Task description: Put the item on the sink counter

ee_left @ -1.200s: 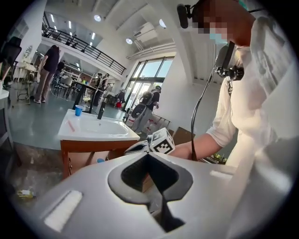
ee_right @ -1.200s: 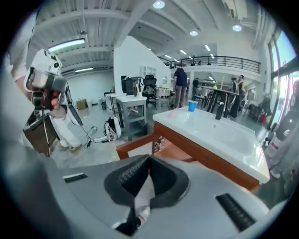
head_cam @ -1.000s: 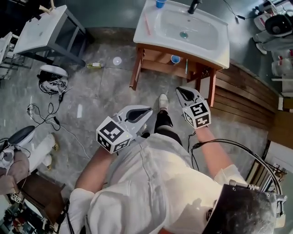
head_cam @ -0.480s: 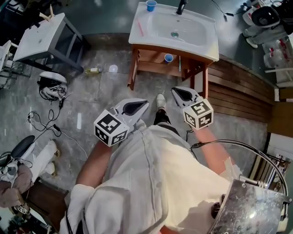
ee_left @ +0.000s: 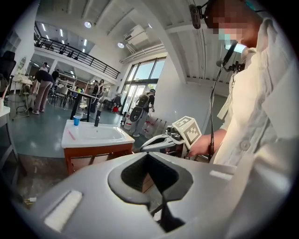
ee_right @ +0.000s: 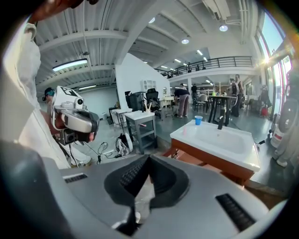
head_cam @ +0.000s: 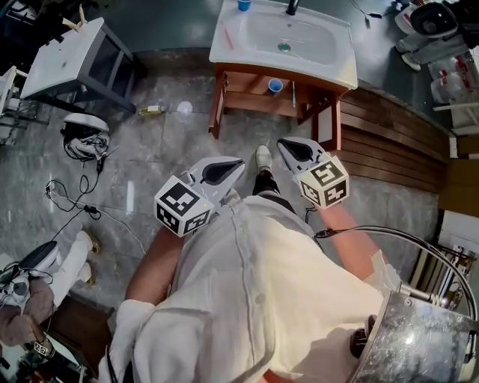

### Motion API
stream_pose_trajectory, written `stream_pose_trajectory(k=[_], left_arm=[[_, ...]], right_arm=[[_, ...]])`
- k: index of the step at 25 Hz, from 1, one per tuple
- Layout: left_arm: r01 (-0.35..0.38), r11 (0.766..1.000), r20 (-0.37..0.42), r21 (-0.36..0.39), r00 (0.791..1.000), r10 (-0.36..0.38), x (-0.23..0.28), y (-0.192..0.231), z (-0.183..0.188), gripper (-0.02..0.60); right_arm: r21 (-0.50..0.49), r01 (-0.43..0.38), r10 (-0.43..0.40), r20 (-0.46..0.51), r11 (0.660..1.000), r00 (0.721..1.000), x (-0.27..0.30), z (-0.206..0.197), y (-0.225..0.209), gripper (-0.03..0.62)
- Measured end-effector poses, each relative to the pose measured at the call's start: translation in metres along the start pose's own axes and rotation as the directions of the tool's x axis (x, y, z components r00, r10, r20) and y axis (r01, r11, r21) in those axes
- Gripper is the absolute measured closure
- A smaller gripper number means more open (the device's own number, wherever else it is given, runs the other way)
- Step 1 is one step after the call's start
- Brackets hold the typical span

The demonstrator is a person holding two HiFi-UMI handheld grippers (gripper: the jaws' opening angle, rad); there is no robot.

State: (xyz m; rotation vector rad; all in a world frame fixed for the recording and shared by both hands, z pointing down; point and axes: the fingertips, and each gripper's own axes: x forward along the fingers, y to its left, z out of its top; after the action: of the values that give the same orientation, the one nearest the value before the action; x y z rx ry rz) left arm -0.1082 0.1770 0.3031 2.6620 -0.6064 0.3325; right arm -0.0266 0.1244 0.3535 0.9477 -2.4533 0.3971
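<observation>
The white sink counter (head_cam: pixel 221 46) on its wooden frame stands at the top of the head view, well ahead of both grippers. On it are a blue cup (head_cam: pixel 244 4) and a thin pink stick (head_cam: pixel 226 36). A second blue cup (head_cam: pixel 275 85) sits on the shelf under the basin. My left gripper (head_cam: pixel 241 161) and right gripper (head_cam: pixel 281 142) are held side by side in front of the body, pointing toward the sink. The left gripper (ee_left: pixel 148 155) has its jaws together with nothing between them. So does the right gripper (ee_right: pixel 147 158).
A grey stand with a white top (head_cam: pixel 67 56) is at the far left. Cables and a white device (head_cam: pixel 86 135) lie on the floor, and a small bottle (head_cam: pixel 152 109) near the sink's leg. Wooden decking (head_cam: pixel 389 142) runs along the right. Another person's legs (head_cam: pixel 67 254) are at lower left.
The sink has slid toward the top edge of the head view. Both grippers have lifted a little and stay shut in front of the body.
</observation>
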Motion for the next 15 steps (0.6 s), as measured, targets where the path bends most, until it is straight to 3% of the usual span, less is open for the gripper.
stream_pose_trajectory(k=[15], left_arm=[[-0.019,1.0,-0.002,-0.019,1.0,0.019,-0.002,-0.005,-0.002,0.577]], right_arm=[[-0.038,-0.04,0.04,0.002,0.998,0.999,-0.004,-0.002,0.015,0.588]])
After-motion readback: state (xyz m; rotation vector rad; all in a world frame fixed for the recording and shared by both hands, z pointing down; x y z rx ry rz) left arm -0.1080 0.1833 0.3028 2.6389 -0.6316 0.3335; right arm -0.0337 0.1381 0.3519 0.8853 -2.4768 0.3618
